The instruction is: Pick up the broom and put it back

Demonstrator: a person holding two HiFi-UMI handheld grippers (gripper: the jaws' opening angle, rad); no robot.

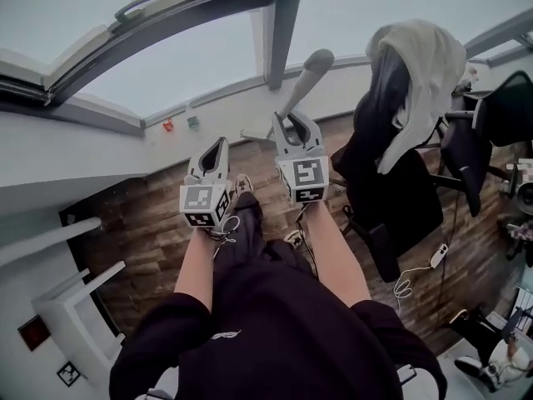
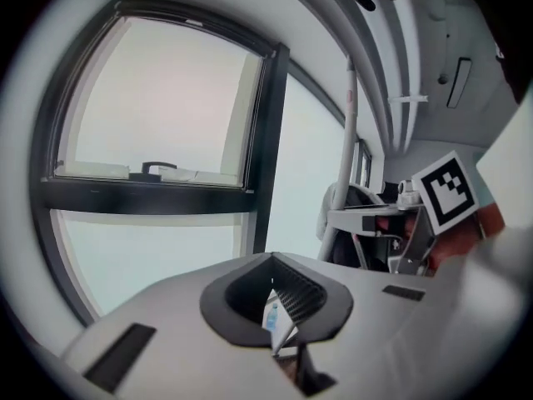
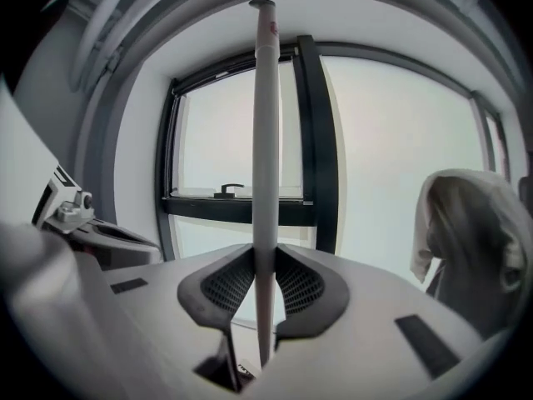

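Note:
The broom's pale grey handle (image 1: 308, 77) stands upright in front of the window, and my right gripper (image 1: 296, 125) is shut on it. In the right gripper view the handle (image 3: 265, 123) runs straight up between the ribbed black pads (image 3: 225, 286), which press on it from both sides. The broom's head is hidden below. My left gripper (image 1: 216, 148) is held up beside the right one, to its left; its jaws (image 2: 273, 261) are shut with nothing between them. From the left gripper view I see the handle (image 2: 350, 148) and the right gripper (image 2: 379, 219) at the right.
A large window (image 1: 183, 61) with a dark frame fills the wall ahead; a small bottle (image 1: 193, 122) stands on its sill. An office chair (image 1: 391, 190) draped with clothes is close on the right. A white table (image 1: 75, 307) is at the left. A cable and power strip (image 1: 439, 255) lie on the wooden floor.

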